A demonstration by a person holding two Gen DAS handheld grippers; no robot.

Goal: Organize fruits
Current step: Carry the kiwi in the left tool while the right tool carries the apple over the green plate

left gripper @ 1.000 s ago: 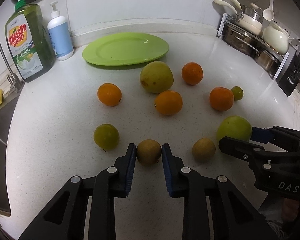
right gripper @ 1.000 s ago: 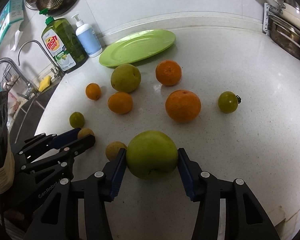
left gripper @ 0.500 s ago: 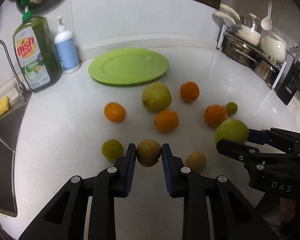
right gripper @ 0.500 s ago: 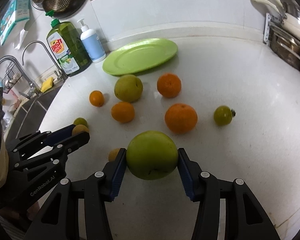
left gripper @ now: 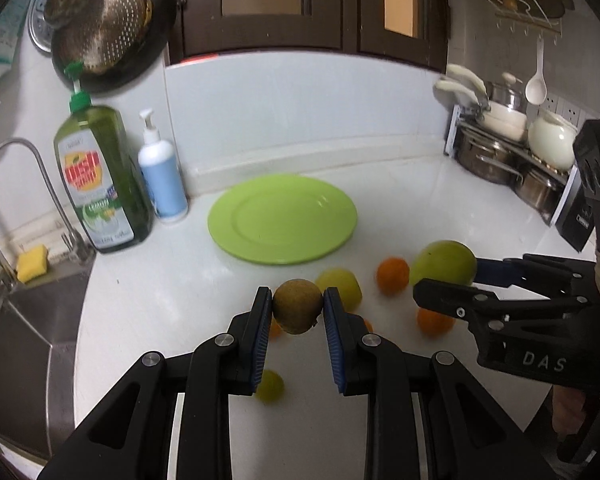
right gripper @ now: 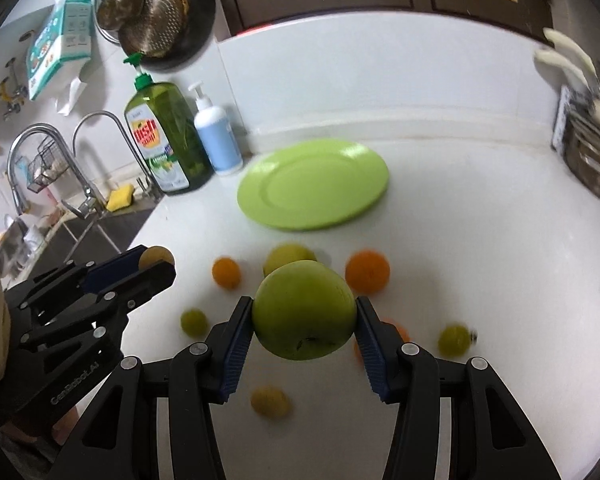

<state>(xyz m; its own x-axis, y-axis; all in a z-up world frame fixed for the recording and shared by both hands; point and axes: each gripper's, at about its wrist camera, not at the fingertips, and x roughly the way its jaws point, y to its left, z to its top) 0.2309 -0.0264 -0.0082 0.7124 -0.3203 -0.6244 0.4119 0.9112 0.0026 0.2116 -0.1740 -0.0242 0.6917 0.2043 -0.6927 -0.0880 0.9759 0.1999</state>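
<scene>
Left gripper (left gripper: 297, 312) — fingers clamped on a brownish fruit (left gripper: 298, 306), held above the counter (left gripper: 160, 288) | Right gripper (right gripper: 305, 334) — fingers closed around a large green apple (right gripper: 305, 316), also aloft | Green plate (right gripper: 313, 184) lies beyond, bare | Oranges and small green fruits scattered on the counter below.

L gripper (left gripper: 296, 312) clamps brown fruit (left gripper: 297, 306) above counter (left gripper: 140, 280), green plate (left gripper: 282, 218) beyond.

Dim, cool indoor light; motion-blurred fruit and plate (left gripper: 282, 218); heavy fisheye bending, black vignetted corners
</scene>
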